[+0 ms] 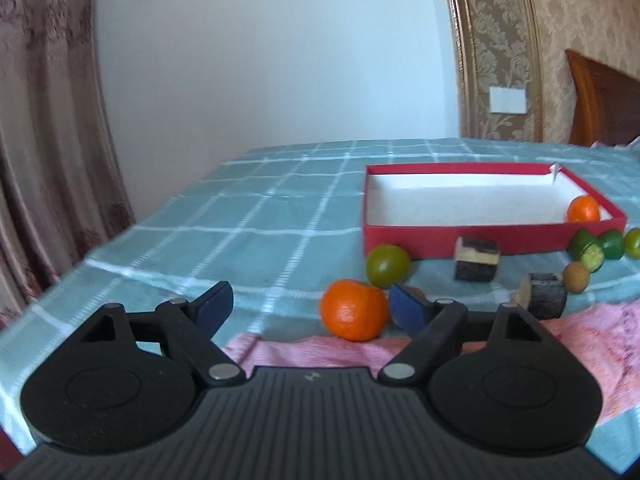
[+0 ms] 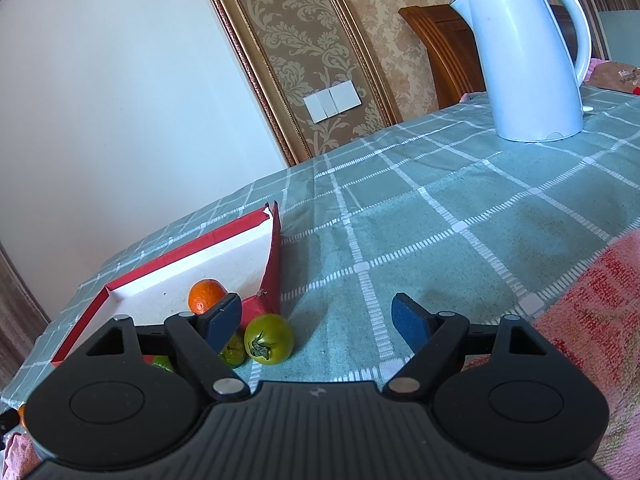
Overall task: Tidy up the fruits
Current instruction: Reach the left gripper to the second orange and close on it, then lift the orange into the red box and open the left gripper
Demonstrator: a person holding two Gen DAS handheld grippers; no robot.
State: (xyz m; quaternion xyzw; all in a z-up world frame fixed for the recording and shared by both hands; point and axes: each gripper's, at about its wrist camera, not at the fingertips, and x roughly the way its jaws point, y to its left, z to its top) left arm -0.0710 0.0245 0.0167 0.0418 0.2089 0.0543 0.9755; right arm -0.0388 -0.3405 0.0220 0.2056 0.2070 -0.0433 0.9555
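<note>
a white kettle (image 2: 528,60) stands on the green checked tablecloth (image 2: 440,220). a pink towel (image 1: 580,344) lies on the near edge. light switches (image 2: 332,101) sit on patterned wallpaper; a curtain (image 1: 44,120) hangs left.

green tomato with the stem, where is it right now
In the right wrist view the green tomato sits on the tablecloth just outside the red box's near corner, left of centre.

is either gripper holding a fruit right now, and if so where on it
No, nothing is held. The left gripper is open, with the orange on the cloth between its fingers, ungripped. The right gripper is open over bare tablecloth.
</note>
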